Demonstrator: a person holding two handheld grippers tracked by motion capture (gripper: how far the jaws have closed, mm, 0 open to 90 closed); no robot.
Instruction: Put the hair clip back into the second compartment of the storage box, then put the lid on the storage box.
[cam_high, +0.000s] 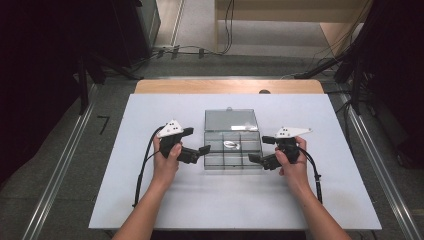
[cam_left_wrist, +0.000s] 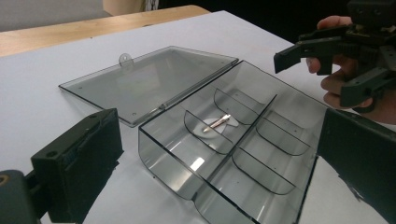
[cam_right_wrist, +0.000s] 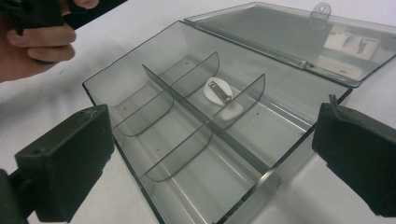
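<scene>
Your clear compartment box (cam_high: 232, 147) sits mid-counter (cam_high: 150, 200) with its lid (cam_high: 231, 120) swung flat open behind it; the tray is split into six cells by a long divider and curved cross walls, and one middle cell on the lid side holds a small white disc with a metal clip (cam_high: 230, 144) on it. Your left claw (cam_high: 196, 151) hangs just beside the box's left wall, jaws spread wide and holding nothing. Your right claw (cam_high: 258, 153) sits just off the right wall, also wide open and empty.
</scene>
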